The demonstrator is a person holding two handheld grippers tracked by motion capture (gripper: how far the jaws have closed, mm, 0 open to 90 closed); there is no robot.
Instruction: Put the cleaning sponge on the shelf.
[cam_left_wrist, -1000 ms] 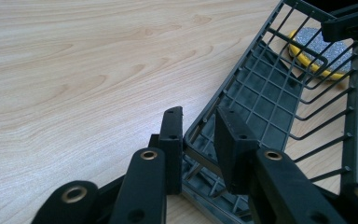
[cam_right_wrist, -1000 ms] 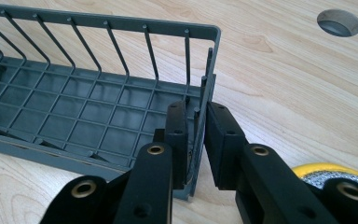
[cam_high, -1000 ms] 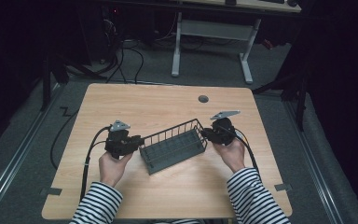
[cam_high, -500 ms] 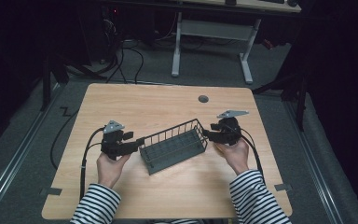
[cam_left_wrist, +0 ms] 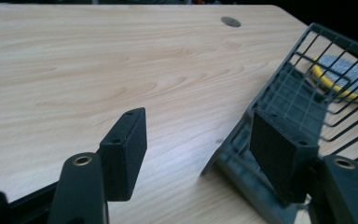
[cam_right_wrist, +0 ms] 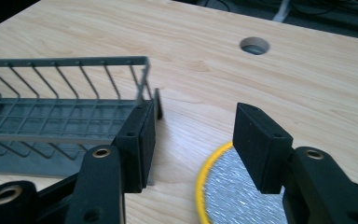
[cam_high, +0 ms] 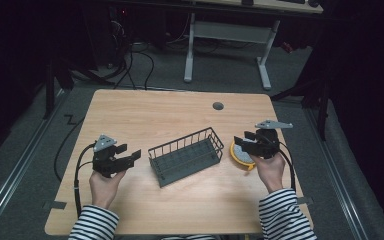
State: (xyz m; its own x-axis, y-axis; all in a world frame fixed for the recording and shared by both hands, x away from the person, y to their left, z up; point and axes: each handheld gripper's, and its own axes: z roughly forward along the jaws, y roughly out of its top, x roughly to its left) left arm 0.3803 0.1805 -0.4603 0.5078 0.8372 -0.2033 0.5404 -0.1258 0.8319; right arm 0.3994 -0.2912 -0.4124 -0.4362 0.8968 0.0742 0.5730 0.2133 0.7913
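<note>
With both my grippers, left (cam_high: 130,156) and right (cam_high: 243,141), just opened off the basket (cam_high: 186,156), my right, hovering at its 3 o'clock, could bump the yellow-rimmed disc (cam_high: 240,155) below.

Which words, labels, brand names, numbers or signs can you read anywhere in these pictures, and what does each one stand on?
None: no text can be read.
The wire basket, the yellow-rimmed disc, the table, the left gripper and the right gripper all bear no visible lettering.
Background equipment is too dark to show any.
</note>
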